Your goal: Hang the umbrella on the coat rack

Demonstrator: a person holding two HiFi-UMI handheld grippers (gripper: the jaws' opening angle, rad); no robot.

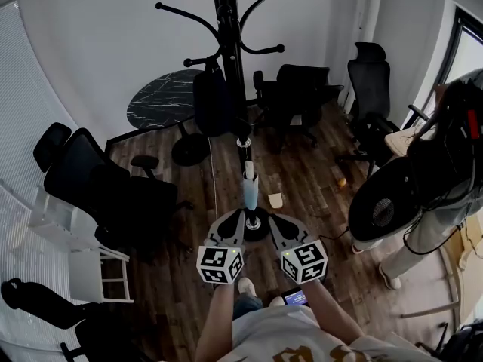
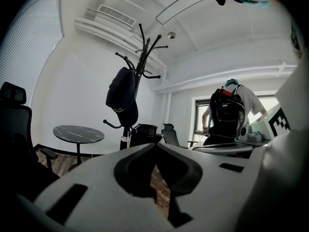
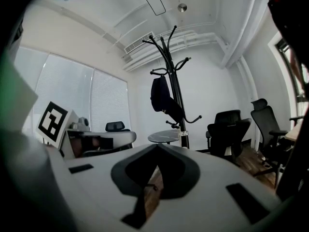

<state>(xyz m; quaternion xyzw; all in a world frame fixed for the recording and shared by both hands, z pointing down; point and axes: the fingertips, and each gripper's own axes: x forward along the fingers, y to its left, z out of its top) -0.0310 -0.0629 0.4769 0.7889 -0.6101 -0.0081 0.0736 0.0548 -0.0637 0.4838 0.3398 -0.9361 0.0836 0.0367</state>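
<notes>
The dark navy folded umbrella (image 1: 211,102), I reckon, already hangs on the tall black coat rack (image 1: 229,36) at twelve o'clock, and the left gripper (image 2: 155,145) and right gripper (image 3: 157,146) hover with fingers together and empty, so only backing away seems left.

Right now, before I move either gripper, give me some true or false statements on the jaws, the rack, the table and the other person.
1. The left gripper holds something. False: its jaws are together on nothing.
2. The right gripper is shut and empty. True.
3. A dark bag hangs on the coat rack. True.
4. In the head view, the round table stands right of the rack. False: it stands to the rack's left.
5. A person stands at the head view's right edge. True.
</notes>
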